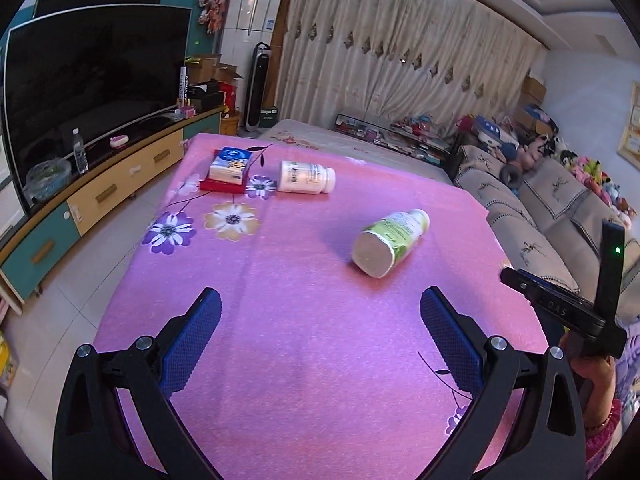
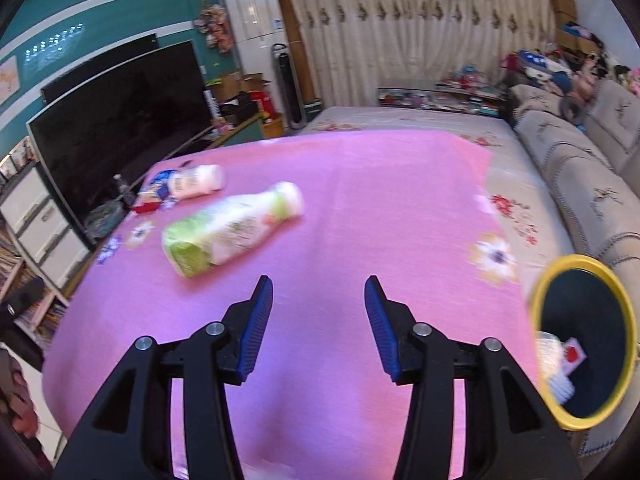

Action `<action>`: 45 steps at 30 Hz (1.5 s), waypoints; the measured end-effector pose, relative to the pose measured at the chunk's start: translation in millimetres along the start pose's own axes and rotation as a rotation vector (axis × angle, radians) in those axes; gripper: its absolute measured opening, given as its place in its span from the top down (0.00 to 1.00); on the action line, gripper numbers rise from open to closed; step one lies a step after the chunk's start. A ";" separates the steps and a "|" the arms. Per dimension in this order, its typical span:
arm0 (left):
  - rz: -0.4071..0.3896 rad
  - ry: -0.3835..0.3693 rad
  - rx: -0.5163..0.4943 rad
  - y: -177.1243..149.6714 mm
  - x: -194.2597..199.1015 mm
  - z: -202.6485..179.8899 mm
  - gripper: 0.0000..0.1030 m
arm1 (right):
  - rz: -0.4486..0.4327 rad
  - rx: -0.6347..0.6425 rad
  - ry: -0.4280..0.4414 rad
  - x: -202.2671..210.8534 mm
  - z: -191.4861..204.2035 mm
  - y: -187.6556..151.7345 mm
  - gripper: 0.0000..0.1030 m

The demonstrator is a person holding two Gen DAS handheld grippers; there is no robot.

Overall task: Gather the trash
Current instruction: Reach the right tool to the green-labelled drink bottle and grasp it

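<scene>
Now your right gripper (image 2: 319, 300) and left gripper (image 1: 320, 312) both gape wide and empty, so reach for the green bottle (image 2: 228, 232) lying mid-tabletop (image 2: 360, 200), then carry it to the bin (image 2: 538, 284) off the right edge.

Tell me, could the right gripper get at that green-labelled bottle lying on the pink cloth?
Probably yes. The right gripper is open and empty, and the green-labelled bottle lies on its side ahead and to its left, with only bare pink cloth between them. It would need to swing left first.
</scene>
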State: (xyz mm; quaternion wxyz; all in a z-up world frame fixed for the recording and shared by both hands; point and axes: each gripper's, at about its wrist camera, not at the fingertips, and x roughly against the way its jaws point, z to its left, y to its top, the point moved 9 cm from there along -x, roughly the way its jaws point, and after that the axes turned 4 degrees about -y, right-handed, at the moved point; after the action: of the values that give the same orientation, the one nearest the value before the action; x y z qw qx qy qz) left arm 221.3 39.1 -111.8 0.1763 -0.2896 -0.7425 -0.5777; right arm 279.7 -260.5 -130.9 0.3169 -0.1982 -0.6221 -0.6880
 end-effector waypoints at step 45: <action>0.083 -0.061 0.013 -27.3 -31.7 -20.2 0.05 | 0.097 0.033 -0.082 -84.3 21.3 17.0 0.35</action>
State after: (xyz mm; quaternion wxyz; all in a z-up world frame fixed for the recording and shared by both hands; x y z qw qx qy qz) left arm 226.9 8.0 -145.9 0.1794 -0.3366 -0.7387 -0.5558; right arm 349.5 -224.1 -171.6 0.3273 -0.2511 -0.6354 -0.6527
